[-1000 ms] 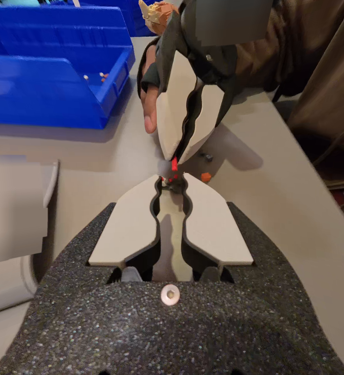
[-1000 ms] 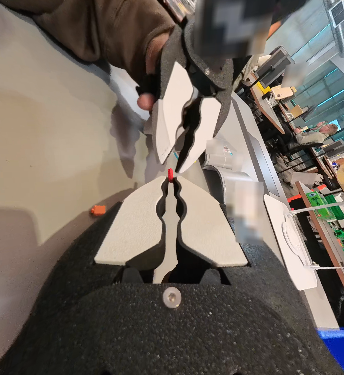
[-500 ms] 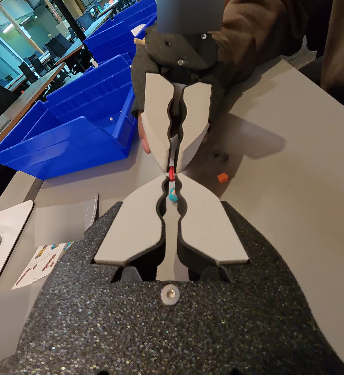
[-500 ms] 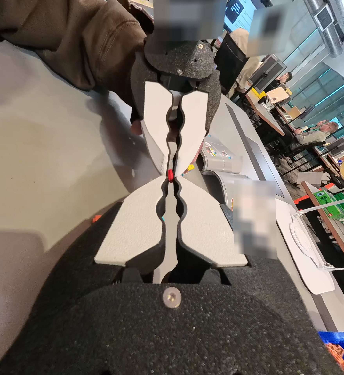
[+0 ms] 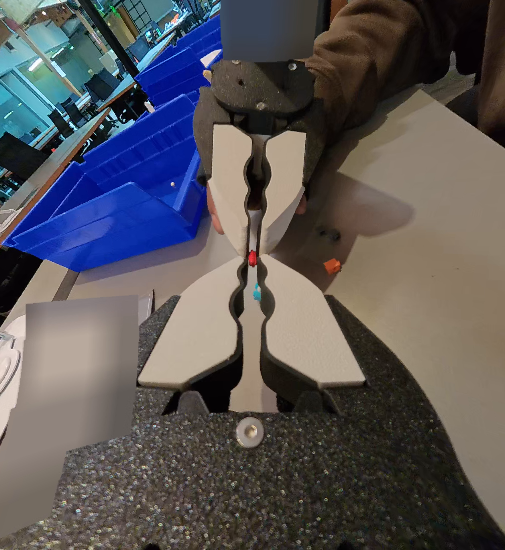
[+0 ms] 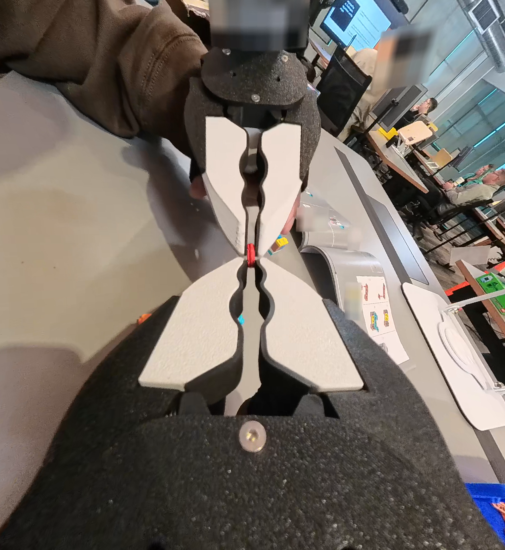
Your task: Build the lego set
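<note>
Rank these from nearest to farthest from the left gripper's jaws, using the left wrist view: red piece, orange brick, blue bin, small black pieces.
1. red piece: pinched at the tips of the left gripper.
2. orange brick: on the table, to the right.
3. small black pieces: right, slightly beyond the brick.
4. blue bin: far left, back.

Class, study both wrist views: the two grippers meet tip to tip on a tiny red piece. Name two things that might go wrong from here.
1. The red piece is pinched only at the very tips of the left gripper and right gripper; a slight twist might flick it out.
2. If dropped, it could land among the loose orange brick and blue piece on the table, or bounce off the edge.
</note>
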Demonstrator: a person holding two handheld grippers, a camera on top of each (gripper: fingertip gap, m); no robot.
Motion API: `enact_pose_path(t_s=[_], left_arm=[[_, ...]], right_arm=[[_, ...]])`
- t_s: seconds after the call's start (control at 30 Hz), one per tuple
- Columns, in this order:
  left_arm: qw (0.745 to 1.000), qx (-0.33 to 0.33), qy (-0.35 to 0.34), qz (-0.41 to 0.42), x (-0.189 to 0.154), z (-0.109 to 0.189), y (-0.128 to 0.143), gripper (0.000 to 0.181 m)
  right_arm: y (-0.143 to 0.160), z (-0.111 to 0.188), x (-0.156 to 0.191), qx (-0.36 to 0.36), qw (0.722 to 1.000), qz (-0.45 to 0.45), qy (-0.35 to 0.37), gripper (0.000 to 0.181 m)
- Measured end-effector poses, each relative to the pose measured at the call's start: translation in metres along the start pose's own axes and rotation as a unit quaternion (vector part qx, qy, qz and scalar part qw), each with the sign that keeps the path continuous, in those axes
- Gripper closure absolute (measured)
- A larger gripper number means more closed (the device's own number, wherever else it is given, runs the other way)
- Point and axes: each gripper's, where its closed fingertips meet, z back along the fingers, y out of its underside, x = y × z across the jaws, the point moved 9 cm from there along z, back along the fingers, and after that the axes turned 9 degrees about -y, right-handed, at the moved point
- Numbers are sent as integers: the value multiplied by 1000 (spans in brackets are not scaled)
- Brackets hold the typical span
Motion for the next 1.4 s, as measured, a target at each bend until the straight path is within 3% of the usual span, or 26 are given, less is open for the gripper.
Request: enact_pose_path(t_s=[0.37,0.43,0.6,0.8,0.93,1.13,1.23,1.4], left_arm=[[1000,1,12,2,0,1,-1,177],[1000,7,16,4,1,3,2,177],[999,46,12,3,6,5,11,177],[997,66,37,4,2,2,16,177],[996,73,41,6,1,0,19,176],[996,79,43,8,1,-1,21,176],[995,82,53,7,-2,-2,22,176],[995,74,71,6,-6,-5,24,176]], right_arm=[[0,1,1,-4,1000,2,-9,177],[6,1,-2,22,1000,-10,-17,169],[26,-4,-7,128,985,-100,-55,144],[27,-11,-6,134,960,-222,-109,134],[28,-17,-4,167,949,-246,-108,127],[24,-25,2,197,943,-256,-81,131],[24,-25,2,195,941,-262,-84,142],[28,-22,-3,174,940,-278,-96,144]])
